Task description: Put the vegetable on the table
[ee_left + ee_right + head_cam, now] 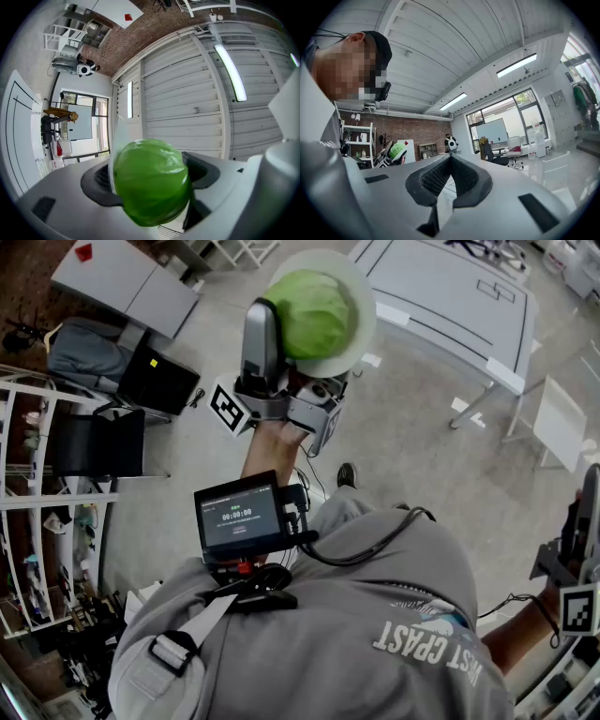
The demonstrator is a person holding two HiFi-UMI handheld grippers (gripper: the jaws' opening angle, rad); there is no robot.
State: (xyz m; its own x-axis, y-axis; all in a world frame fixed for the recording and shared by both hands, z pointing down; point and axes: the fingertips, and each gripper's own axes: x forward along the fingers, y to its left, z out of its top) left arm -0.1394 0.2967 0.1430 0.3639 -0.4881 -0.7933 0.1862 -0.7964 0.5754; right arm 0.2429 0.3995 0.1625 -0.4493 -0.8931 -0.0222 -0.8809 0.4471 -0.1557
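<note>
The left gripper (151, 174) has its jaws spread wide, and both dark pads press on the green vegetable (314, 310), which fills the gap between them. It bulges past the pads toward the camera in the left gripper view. The gripper is raised in the air with the vegetable at its tip. A white round disc (361, 296) shows just behind the vegetable; whether it is also clamped I cannot tell.

In the head view the vegetable hangs over the floor, off the left edge of the white table (450, 306) and not resting on it.

The right gripper (449, 164) has its jaws drawn together, the tips meeting, with nothing between them. It sits low by the person's right side, well apart from the table.
</note>
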